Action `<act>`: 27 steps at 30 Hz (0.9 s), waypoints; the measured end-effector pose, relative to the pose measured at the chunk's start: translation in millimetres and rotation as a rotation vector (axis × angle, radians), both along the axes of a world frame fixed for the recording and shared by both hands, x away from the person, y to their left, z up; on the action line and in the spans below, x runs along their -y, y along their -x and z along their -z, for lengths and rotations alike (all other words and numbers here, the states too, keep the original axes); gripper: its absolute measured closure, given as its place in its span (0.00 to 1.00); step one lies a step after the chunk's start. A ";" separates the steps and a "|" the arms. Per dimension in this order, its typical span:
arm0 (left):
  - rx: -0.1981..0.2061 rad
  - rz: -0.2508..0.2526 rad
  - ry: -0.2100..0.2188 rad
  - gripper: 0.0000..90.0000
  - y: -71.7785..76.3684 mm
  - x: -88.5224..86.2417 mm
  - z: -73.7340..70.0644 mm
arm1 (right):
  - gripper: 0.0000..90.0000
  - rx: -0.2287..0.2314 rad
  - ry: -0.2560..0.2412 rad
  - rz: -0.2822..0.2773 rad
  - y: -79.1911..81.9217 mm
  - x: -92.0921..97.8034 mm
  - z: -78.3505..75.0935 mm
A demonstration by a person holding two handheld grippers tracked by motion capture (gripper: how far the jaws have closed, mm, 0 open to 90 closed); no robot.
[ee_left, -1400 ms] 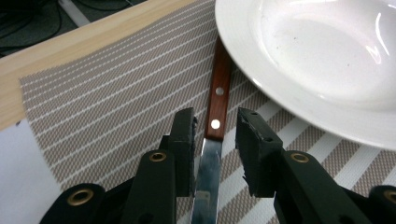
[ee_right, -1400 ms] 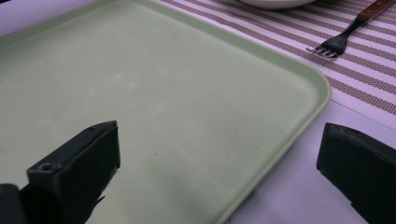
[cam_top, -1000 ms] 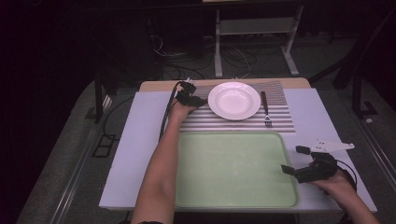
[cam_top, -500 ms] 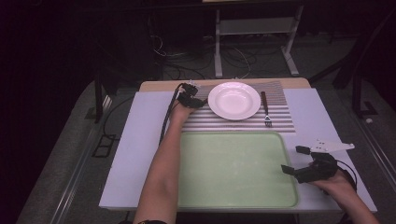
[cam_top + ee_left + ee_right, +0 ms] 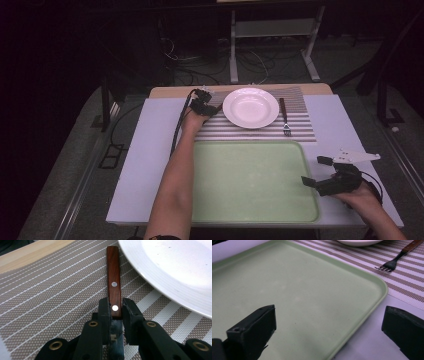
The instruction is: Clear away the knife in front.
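A knife with a reddish wooden handle (image 5: 113, 277) lies on the striped placemat (image 5: 50, 290), just left of the white plate (image 5: 175, 270). My left gripper (image 5: 115, 306) is shut on it where handle meets blade. From above, the left gripper (image 5: 206, 102) is at the placemat's far left, beside the plate (image 5: 250, 107). A fork (image 5: 283, 116) lies right of the plate, tines toward me. My right gripper (image 5: 316, 171) stands open and holds nothing, over the right rim of the green tray (image 5: 250, 200). In its own view the right gripper (image 5: 329, 315) straddles the tray's edge (image 5: 372, 300), with the fork (image 5: 394, 261) beyond.
The placemat (image 5: 300, 127) lies at the table's far side, the tray in front of it. A white three-cornered piece (image 5: 357, 156) sits by the right hand. Pale tabletop (image 5: 145, 160) shows left of the tray. Metal frames and cables stand on the dark floor behind.
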State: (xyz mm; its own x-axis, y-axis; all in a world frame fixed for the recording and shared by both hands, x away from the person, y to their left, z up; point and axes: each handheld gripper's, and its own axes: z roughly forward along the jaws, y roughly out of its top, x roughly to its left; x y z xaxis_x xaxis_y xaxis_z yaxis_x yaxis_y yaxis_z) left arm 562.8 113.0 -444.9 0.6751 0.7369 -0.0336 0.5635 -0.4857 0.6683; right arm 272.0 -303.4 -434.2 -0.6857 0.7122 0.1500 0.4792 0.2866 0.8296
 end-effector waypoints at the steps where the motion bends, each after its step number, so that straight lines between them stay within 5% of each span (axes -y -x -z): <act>1: -0.002 -0.002 0.002 0.86 -0.2 -0.8 -0.7 | 0.00 -0.001 0.001 0.000 0.0 -0.1 0.0; 8: -0.032 -0.033 0.039 0.86 4.7 -20.7 -14.3 | 0.00 -0.003 -0.001 0.000 -0.4 -0.3 0.0; 13: -0.034 -0.042 0.023 0.86 12.4 -29.6 -24.4 | 0.00 -0.005 -0.004 -0.001 -1.3 -0.3 0.3; 18: -0.035 -0.050 0.063 0.86 29.6 -43.3 -34.5 | 0.00 -0.001 -0.008 -0.003 0.3 -1.4 -0.6; 27: -0.035 -0.053 0.058 0.86 58.9 -50.4 -43.2 | 0.00 0.005 -0.015 -0.010 2.2 -2.0 -2.0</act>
State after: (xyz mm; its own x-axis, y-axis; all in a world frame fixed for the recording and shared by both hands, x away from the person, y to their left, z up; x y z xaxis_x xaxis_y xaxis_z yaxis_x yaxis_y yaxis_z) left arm 503.9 163.4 -401.7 0.6331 0.7675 -0.1002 0.6105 -0.4156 0.6742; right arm 269.9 -301.4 -432.2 -0.6933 0.7033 0.1573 0.4725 0.2788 0.8361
